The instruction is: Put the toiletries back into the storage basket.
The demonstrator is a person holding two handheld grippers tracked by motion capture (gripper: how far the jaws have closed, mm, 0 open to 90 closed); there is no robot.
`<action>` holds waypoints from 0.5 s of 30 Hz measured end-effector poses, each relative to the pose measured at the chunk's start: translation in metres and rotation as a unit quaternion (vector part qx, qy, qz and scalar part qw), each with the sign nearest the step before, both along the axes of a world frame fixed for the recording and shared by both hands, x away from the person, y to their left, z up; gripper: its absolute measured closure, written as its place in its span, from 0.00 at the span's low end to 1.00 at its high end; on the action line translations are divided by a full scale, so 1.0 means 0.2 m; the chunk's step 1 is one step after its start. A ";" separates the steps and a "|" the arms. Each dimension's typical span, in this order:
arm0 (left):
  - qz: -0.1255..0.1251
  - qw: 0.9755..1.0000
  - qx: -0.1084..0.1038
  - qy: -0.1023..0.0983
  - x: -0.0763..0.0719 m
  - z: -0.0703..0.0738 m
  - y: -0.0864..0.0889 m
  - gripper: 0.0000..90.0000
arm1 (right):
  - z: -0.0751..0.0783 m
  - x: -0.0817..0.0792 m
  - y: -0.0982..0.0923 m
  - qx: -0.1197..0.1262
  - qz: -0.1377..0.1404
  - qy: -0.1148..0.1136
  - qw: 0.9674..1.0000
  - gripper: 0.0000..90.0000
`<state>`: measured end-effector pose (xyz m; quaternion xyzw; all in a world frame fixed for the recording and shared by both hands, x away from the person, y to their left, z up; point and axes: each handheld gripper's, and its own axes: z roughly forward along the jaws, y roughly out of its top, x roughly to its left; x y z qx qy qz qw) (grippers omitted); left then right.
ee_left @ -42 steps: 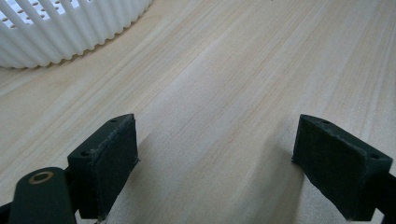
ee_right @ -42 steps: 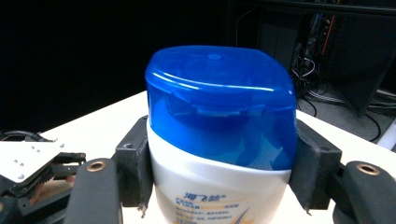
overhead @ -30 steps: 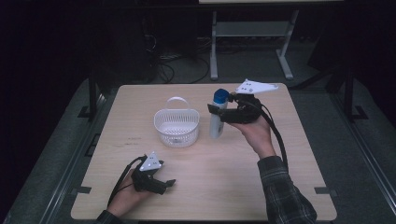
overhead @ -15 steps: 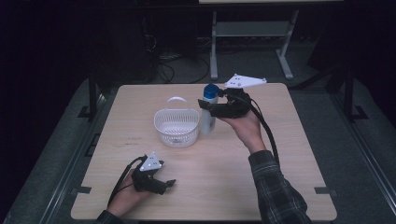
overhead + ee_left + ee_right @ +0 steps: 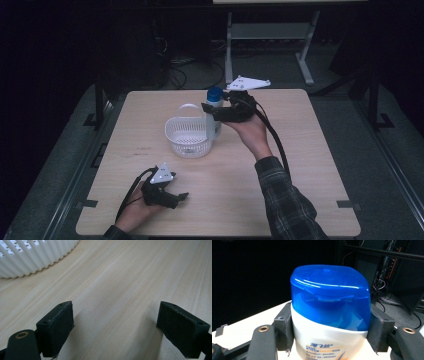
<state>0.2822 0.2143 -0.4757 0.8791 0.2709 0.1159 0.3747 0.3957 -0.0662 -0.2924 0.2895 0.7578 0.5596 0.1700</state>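
Holding the white plastic bottle with the glossy blue flip cap (image 5: 214, 102) upright in your right tool (image 5: 210, 111), you are carrying it just above the right rim of the round white slotted plastic basket (image 5: 187, 137), centre of the high view. Its pads are pressing both sides of the bottle (image 5: 329, 315) just below the cap. The pickup is looking done; lowering the bottle into the basket and letting go is remaining. Your left tool (image 5: 172, 197) is resting wide and empty on the pale wood-grain tabletop (image 5: 300, 150), lower left, near the ribbed basket wall (image 5: 32, 257).
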 end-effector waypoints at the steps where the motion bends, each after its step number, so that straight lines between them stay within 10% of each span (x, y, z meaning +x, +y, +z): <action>1: 0.000 1.000 0.000 0.000 0.00 0.00 0.00 0.14 | 0.00 0.00 0.01 -0.001 0.000 -0.001 1.000 0.38; 15: -0.002 1.000 0.001 -0.001 0.00 0.00 0.00 0.14 | -0.02 0.03 0.14 -0.009 0.004 -0.012 1.000 0.38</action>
